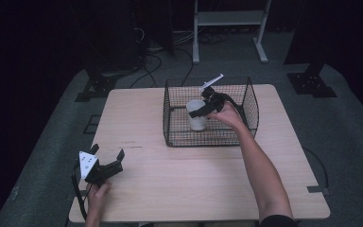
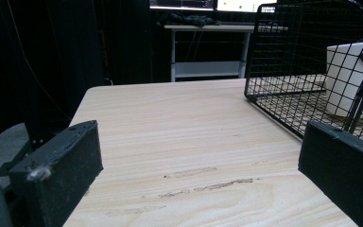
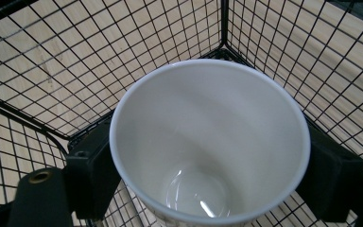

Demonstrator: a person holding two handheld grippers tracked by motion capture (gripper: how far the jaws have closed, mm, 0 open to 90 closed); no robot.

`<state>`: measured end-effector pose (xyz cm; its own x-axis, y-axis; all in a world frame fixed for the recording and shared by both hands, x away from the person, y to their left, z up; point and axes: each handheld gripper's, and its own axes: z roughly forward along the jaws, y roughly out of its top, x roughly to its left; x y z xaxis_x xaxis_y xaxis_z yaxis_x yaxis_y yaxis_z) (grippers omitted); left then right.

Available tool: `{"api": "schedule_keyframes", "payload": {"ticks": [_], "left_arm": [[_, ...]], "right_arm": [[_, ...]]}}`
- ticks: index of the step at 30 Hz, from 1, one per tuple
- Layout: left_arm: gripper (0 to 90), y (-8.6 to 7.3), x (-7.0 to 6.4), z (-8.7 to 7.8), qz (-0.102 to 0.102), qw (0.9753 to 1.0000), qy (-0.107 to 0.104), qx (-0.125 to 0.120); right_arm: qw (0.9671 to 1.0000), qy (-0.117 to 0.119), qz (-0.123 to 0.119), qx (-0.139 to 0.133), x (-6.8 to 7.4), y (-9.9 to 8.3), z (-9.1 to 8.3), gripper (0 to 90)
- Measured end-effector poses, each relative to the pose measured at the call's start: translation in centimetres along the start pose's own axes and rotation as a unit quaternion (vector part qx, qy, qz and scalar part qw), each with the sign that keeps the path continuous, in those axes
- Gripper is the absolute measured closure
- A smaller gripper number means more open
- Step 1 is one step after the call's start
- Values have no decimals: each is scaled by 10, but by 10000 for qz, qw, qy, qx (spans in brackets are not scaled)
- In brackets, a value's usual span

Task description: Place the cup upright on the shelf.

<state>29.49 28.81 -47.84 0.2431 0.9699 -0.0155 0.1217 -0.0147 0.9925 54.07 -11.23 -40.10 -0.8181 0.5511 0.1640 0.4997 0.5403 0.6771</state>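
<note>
High view: white cup [image 1: 196, 115] upright inside wire basket [image 1: 211, 113], right gripper [image 1: 207, 108] clamped across its upper wall; left gripper [image 1: 105, 166] well apart, near front-left table edge [image 1: 137, 215].

Left gripper view: jaws wide, empty; cup [image 2: 352, 78] partly screened by mesh.

Right gripper view: jaws flank the cup [image 3: 210, 142], axis vertical; cup base contact with basket floor hidden.

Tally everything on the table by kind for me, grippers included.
White cup: 1
Black wire basket: 1
Grippers: 2, the left gripper and the right gripper
Total: 4
</note>
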Motion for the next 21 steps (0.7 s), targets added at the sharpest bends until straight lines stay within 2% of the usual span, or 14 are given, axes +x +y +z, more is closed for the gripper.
{"api": "schedule_keyframes", "payload": {"ticks": [11,21], "left_arm": [[0,0,0,0,20,10000,-2,9],[0,0,0,0,26,10000,3,8]], "right_arm": [[9998,-100,-158,64,2,-4,-3,166],[9997,-70,-229,44,5,-3,-5,154]]}}
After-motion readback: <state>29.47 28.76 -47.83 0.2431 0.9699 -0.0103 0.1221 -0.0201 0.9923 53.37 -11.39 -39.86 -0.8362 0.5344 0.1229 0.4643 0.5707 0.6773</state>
